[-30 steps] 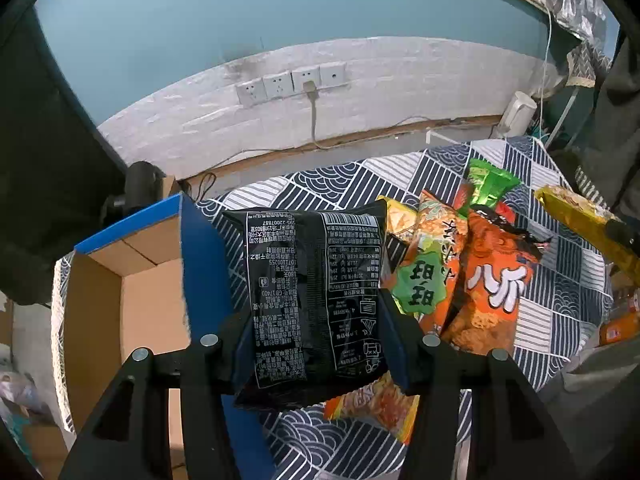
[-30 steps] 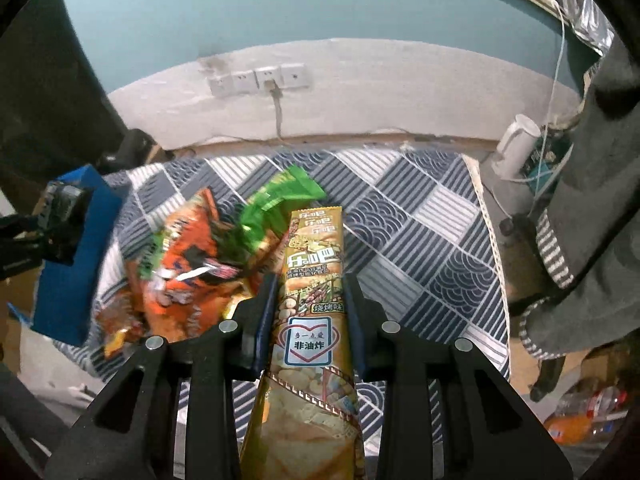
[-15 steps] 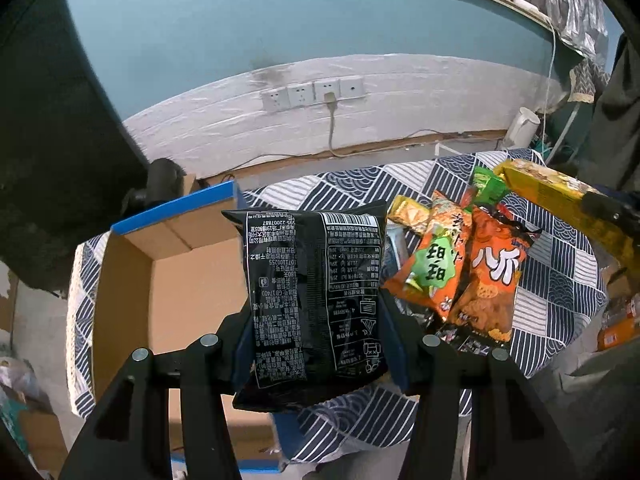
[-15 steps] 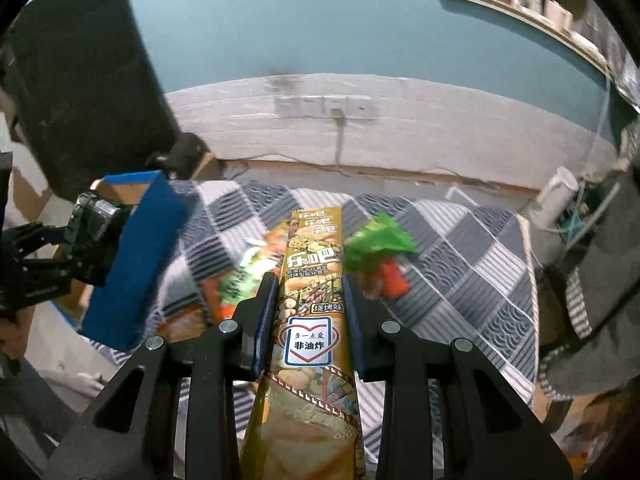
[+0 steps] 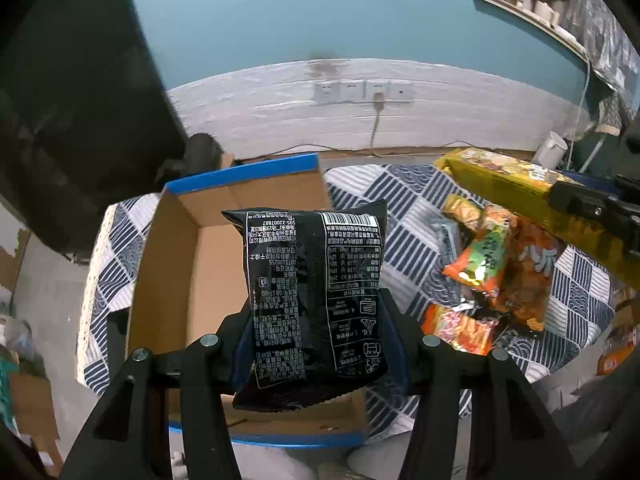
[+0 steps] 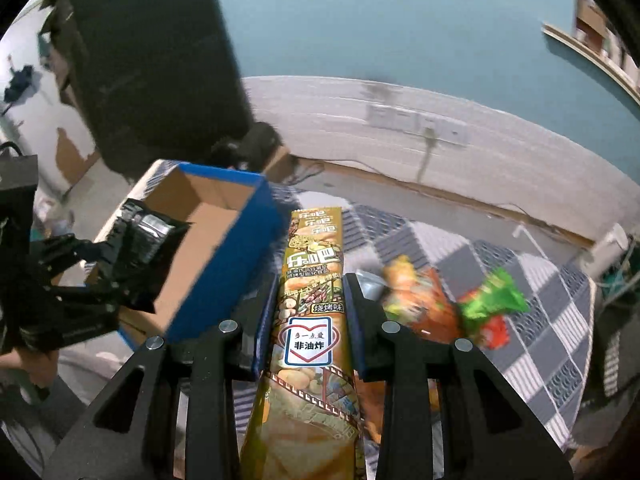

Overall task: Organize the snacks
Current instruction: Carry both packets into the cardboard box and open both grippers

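Note:
My left gripper point(image 5: 316, 320) is shut on a black snack bag point(image 5: 316, 280) with white print, held above the open blue-edged cardboard box point(image 5: 180, 240). My right gripper point(image 6: 310, 304) is shut on a long yellow snack box point(image 6: 314, 264), which pokes forward beside the cardboard box's blue wall point(image 6: 224, 264). In the left wrist view the yellow snack box point(image 5: 504, 188) and right gripper come in from the right. In the right wrist view the left gripper point(image 6: 120, 264) with the black bag point(image 6: 148, 236) hangs over the box at the left.
Several loose snack packs point(image 5: 492, 264), orange, green and red, lie in a heap on the blue-and-white patterned tablecloth point(image 5: 404, 216). Behind the table is a white wall strip with sockets point(image 5: 362, 90) and a plugged cable. A dark cabinet point(image 5: 68, 100) stands at the left.
Both grippers have swung left with their loads. The black bag, earlier at the box's right wall, now hangs over its opening; the yellow box has moved from over the snack heap to beside the box.

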`<state>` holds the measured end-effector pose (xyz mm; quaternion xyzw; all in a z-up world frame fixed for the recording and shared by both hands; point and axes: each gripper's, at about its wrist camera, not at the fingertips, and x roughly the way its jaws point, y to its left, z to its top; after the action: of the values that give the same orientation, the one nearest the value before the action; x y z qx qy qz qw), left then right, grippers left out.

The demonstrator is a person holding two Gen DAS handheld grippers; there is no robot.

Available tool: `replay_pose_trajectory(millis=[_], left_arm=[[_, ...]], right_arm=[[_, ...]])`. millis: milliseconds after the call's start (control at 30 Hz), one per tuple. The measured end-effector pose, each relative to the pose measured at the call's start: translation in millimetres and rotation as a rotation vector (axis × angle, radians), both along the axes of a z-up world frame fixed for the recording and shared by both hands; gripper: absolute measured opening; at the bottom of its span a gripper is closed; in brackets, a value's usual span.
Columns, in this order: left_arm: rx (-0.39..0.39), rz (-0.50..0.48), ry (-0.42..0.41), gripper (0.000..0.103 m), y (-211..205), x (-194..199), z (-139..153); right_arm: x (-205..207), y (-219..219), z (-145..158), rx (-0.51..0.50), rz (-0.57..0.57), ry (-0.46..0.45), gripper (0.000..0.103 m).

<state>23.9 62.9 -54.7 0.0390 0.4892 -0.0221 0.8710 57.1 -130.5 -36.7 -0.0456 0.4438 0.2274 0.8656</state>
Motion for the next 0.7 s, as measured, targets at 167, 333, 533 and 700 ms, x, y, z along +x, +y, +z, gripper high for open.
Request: replay_pose_trajectory(millis=[167,333,533,700], left_arm=[[-0.009,0.047,0.007,0.055,29.1,-6.4,-4.6],[-0.017,0.093,0.013,0.055,56.2,-9.5,-11.1],[-0.021,0.148,0.031,0.055,82.9,-11.1,-20.6],[-0.018,0.186,0.051,0.055,100.2,-10.2,-31.1]], right_arm=[[4.2,46.8,-5.1,-0.004,0.068,0.013,0.03],[4.4,86.4,-9.8,-0.004,0.12,0.024,0.03],[11.1,125.1,-18.7,-0.012,0.16,0.045,0.03],[15.4,149.7,-32.7,-0.027,0.181,0.073,0.03]])
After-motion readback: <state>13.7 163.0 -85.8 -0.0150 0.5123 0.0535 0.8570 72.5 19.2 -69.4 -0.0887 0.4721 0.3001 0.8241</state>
